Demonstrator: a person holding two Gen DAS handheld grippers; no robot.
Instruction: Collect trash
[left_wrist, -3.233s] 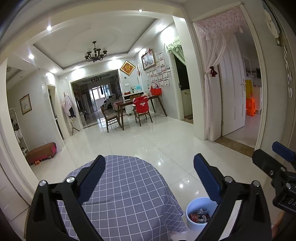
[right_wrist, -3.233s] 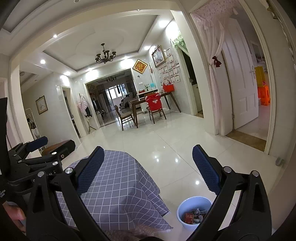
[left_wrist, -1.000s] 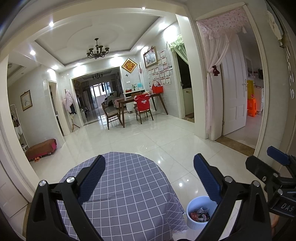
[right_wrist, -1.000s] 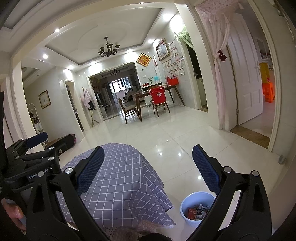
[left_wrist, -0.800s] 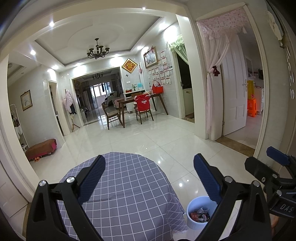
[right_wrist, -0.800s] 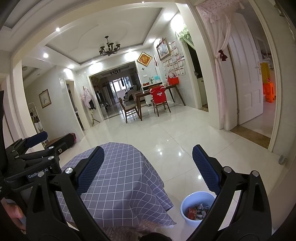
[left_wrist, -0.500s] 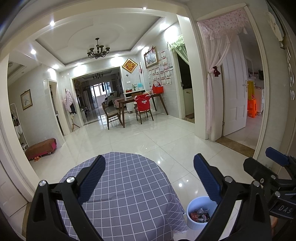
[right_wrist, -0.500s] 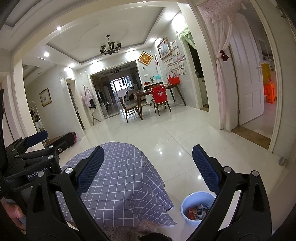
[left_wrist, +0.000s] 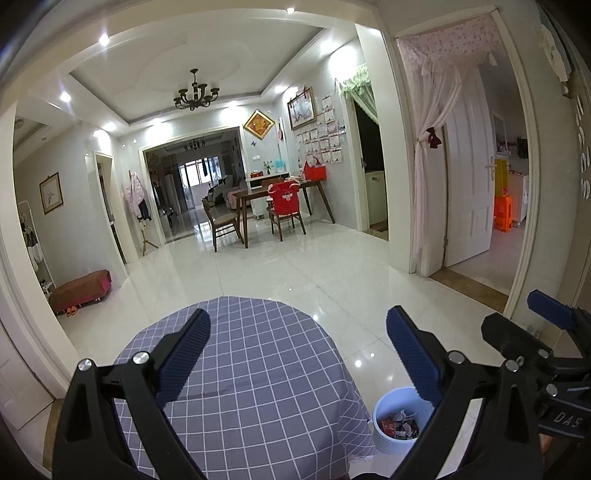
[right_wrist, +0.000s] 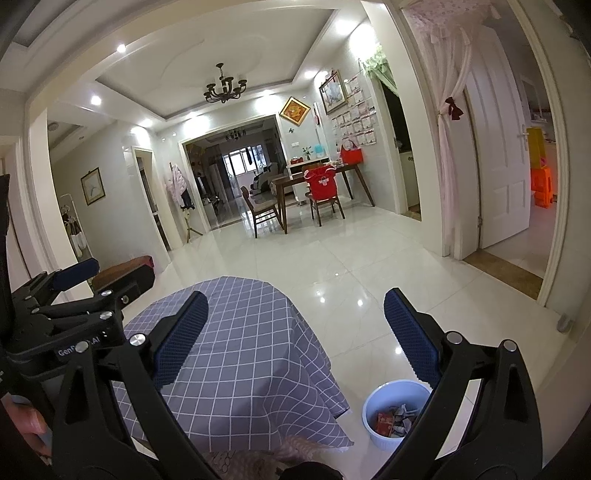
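Both hand-held grippers, left (left_wrist: 297, 350) and right (right_wrist: 295, 332), gape empty.

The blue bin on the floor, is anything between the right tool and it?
Nothing visible blocks it. The blue bin stands on open tile right of the checked tablecloth, below the open right tool. Only the tool's own finger overlaps its rim in view.

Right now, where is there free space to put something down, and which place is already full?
The checked tablecloth is bare across its whole visible top, between the left gripper and the right gripper, both open. The shiny floor beyond the table is also bare. The blue bin, on the floor beside the cloth's hanging edge, is crowded with wrappers.
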